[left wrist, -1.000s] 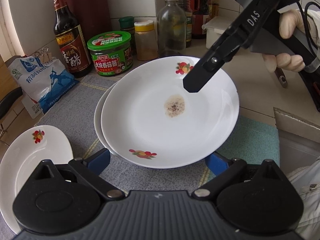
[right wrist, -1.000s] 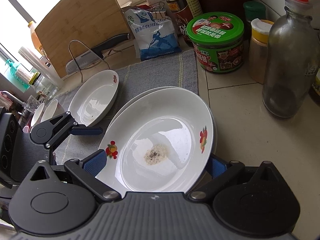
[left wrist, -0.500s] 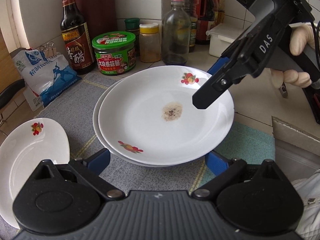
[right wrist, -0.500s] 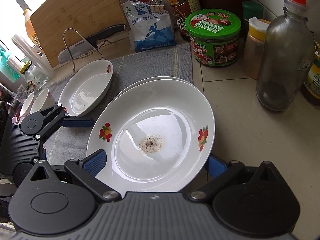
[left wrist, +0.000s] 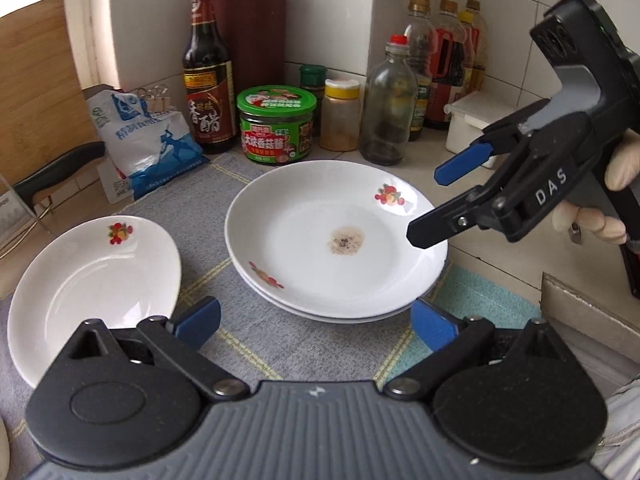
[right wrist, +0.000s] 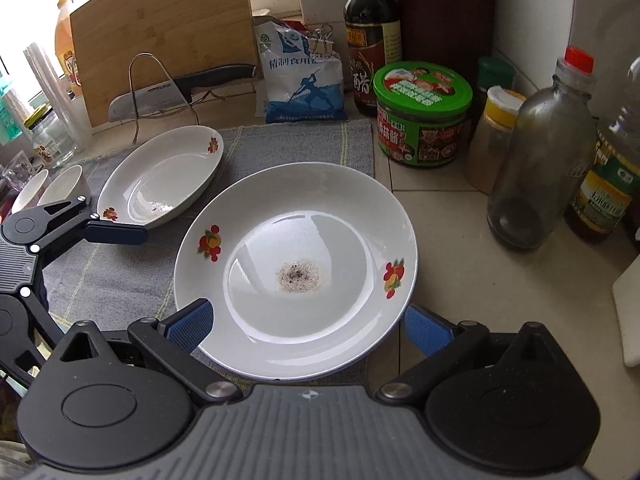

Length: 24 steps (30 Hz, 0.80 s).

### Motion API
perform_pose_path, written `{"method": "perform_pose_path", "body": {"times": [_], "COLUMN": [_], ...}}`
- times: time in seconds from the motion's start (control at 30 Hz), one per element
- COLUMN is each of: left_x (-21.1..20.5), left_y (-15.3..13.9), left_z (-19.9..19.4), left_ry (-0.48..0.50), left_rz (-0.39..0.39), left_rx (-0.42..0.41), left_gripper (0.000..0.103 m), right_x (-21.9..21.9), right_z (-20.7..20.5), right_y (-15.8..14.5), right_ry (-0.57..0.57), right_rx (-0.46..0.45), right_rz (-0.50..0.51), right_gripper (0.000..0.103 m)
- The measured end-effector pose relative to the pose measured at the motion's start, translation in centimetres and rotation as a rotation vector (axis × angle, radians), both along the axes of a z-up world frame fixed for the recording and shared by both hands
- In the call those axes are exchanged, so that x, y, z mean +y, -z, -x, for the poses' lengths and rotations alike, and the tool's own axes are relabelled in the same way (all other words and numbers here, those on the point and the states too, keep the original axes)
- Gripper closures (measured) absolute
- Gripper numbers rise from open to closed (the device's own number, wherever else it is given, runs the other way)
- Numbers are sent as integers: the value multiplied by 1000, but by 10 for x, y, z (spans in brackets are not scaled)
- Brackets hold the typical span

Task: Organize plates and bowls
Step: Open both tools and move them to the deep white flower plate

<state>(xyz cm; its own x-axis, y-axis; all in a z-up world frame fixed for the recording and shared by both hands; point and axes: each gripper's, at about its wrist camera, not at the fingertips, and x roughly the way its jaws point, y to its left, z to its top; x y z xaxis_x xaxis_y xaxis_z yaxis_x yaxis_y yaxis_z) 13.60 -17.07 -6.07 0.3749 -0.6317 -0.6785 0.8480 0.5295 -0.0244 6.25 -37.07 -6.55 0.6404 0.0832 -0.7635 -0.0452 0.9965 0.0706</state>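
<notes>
Premises: a domestic kitchen, in active use. Walls are white ceramic tile (left wrist: 332, 16); the worktop (right wrist: 472, 288) is pale tile, partly covered by a grey woven mat (right wrist: 296, 144). Beyond the left tool (left wrist: 314, 322), against the wall, stand a dark vinegar bottle (left wrist: 208, 80), a green-lidded sauce jar (left wrist: 276, 124), a yellow-capped spice jar (left wrist: 340, 114), a clear glass bottle (left wrist: 386, 100), further oil and sauce bottles (left wrist: 452, 64) and a knife block (left wrist: 250, 36). Ahead and left of the right tool (right wrist: 306, 326), a bamboo cutting board (right wrist: 168, 28) leans upright, with a cleaver (right wrist: 176, 92) on a wire rack and a clipped salt bag (right wrist: 304, 80). White fruit-patterned plates (right wrist: 296, 272) lie on the mat, one carrying food residue.
</notes>
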Motion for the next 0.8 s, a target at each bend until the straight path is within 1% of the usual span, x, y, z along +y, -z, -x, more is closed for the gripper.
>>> {"method": "perform_pose_path", "body": {"times": [0.1, 0.13, 0.17, 0.27, 0.33, 0.43, 0.57, 0.67, 0.8], "left_x": [17, 22, 31, 51, 67, 88, 116, 133, 148], "left_y": [-4, -4, -5, -7, -9, -11, -11, -10, -5], "left_z": [7, 9, 11, 15, 18, 19, 21, 23, 23], "left_ry": [-68, -85, -106, -149, -175, -201, -244, -262, -276], "left_rz": [10, 12, 16, 31, 40, 39, 9, -10, -30], "left_rx": [-6, -5, -1, 0, -7, -24, -68, -95, -101], "left_gripper": [2, 2, 2, 2, 2, 2, 2, 2, 2], "right_x": [18, 25, 36, 63, 79, 103, 137, 160, 184], "right_z": [7, 9, 10, 11, 11, 8, 4, 3, 1], "right_y": [-6, -7, -9, -14, -18, -23, -21, -18, -13], "right_ry": [-3, -4, -11, -55, -90, -139, -202, -213, -190], "right_rx": [-52, -67, -84, -115, -128, -131, -108, -106, -87], "right_rz": [69, 102, 159, 286, 323, 311, 282, 270, 230], "right_gripper": [0, 0, 0, 0, 0, 0, 0, 0, 0]}}
